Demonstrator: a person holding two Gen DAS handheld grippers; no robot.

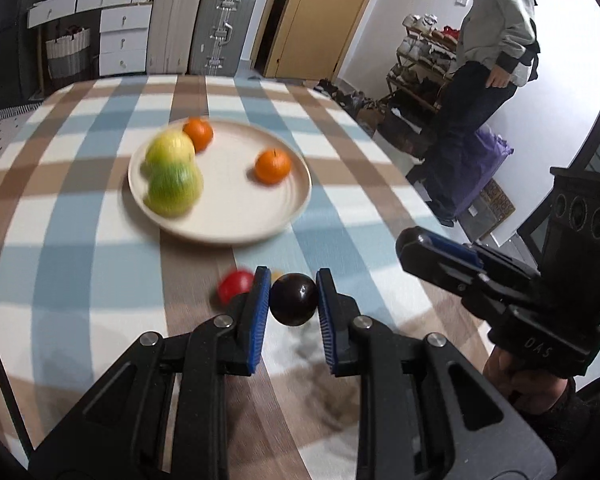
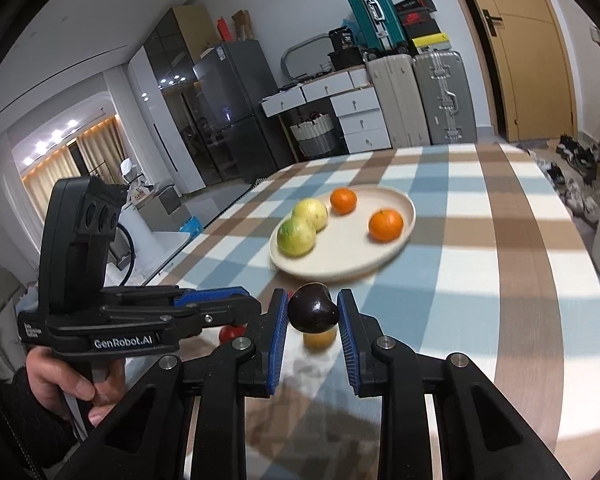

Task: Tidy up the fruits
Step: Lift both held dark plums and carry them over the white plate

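1. Jaws: the left gripper (image 1: 293, 285) is part-open, its pads pinching a dark plum (image 1: 293, 300). The right gripper (image 2: 313, 300) likewise clamps a second dark plum (image 2: 314, 312). Both plums look glossy, near-black and round.
2. The checked table (image 1: 80, 240) blurs while the plums stay sharp, so they are probably carried rather than resting.
3. The plate (image 1: 236, 236), just ahead, seems the destination.
4. It already holds two green-yellow fruits (image 1: 174, 188) and two oranges (image 1: 273, 166).
5. A red fruit (image 1: 234, 286) and a yellow fruit (image 2: 320, 338) wait on the cloth.

"GenRobot.AI" stands in white on the left gripper (image 2: 256, 308) body — "DAS" on the right gripper (image 1: 410, 246) housing.
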